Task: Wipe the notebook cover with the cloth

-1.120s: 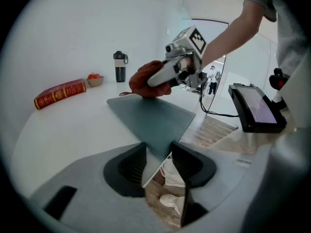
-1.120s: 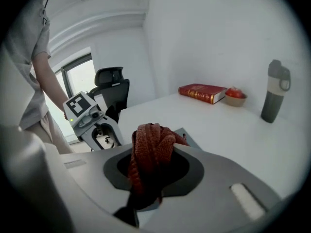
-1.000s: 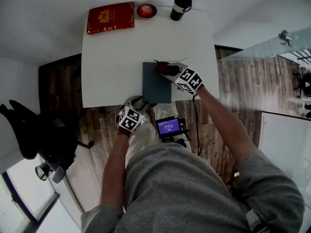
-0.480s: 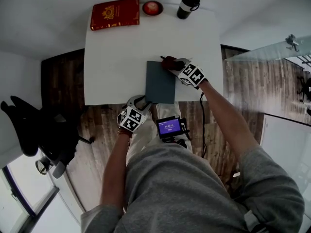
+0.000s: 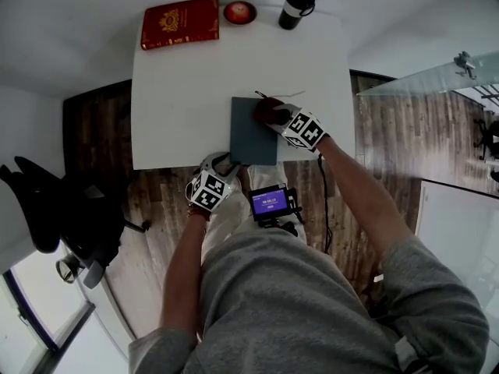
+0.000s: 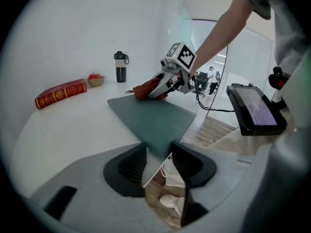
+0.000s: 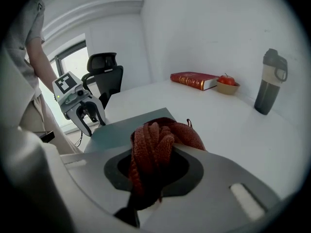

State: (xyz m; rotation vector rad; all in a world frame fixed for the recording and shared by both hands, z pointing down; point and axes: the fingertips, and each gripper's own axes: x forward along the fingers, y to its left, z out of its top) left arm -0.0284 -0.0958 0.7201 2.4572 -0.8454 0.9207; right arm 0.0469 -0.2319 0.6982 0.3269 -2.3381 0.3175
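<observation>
The right claw (image 6: 160, 89) is clamped on a bunched red cloth (image 6: 142, 90), which rests on the far right corner of the grey notebook (image 5: 251, 135). The left claw (image 6: 159, 150) stands wide, and its jaws seem braced against the notebook's near corner. The notebook lies flat at the near edge of the white table (image 5: 179, 92). A stroke toward that edge could drag the notebook off if the corner hold slips. The wad touches little of the cover, so strips may go unwiped. The red book (image 5: 178, 25), bowl (image 5: 239, 12) and bottle (image 5: 295, 6) stand well apart.
</observation>
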